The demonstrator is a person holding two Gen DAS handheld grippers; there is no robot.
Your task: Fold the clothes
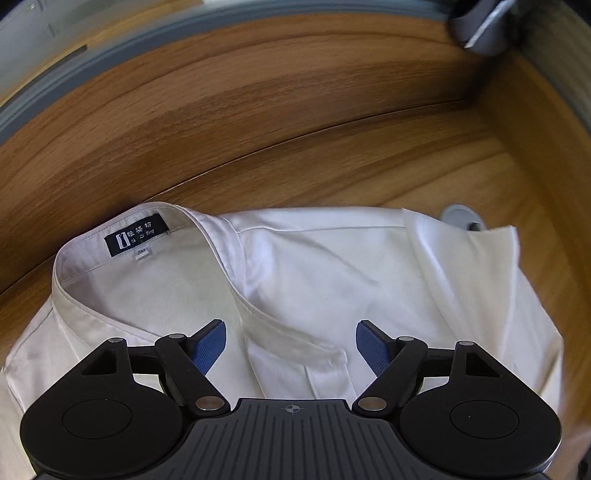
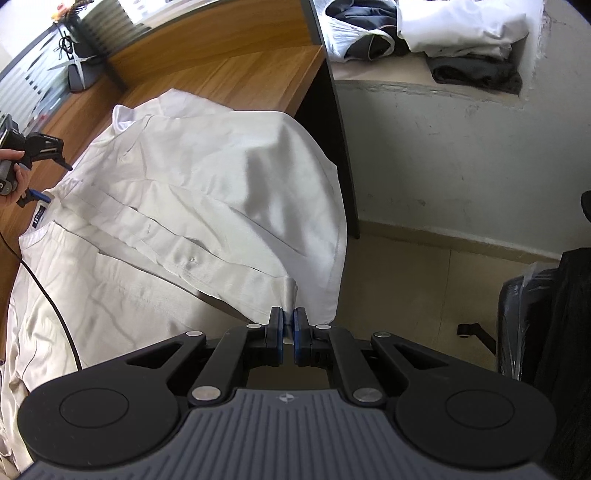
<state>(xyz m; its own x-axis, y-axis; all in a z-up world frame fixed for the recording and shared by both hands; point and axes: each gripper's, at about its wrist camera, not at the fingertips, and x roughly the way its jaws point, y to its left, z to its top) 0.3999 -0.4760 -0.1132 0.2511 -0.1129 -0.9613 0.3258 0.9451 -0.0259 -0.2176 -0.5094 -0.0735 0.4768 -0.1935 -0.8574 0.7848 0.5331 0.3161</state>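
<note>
Your white shirt [image 2: 192, 206] lies spread on the wooden worktop [image 1: 295, 122], front side up, with its button strip running down the middle and one side draped over the worktop's edge toward the floor [image 2: 406, 280].

Your left tool [image 1: 291, 343] hangs over the collar [image 1: 155, 280], pointing steeply down at it. Its blue pads [image 1: 212, 347] stand wide apart with nothing between them; the collar's point and the top of the button strip lie below the gap. The black label [image 1: 136, 235] sewn inside the collar faces up, with a small white size tag just under it. In the right wrist view you can see your left hand [image 2: 14, 177] gripping that tool at the collar end of the shirt, and a black cable [image 2: 51, 306] trailing across the fabric.

Your right tool [image 2: 289, 328] is pinched tight on the shirt's bottom hem [image 2: 289, 291], at the foot of the button strip. A small gathered fold of white cloth stands up between the pads.

A round grey grommet [image 1: 461, 216] in the worktop peeks out just beside the shirt's shoulder. Beyond the worktop, a ledge [image 2: 388, 74] in the wall holds a heap of other clothes [image 2: 443, 33], white and dark. A black chair [image 2: 546, 314] stands on the floor to the right.
</note>
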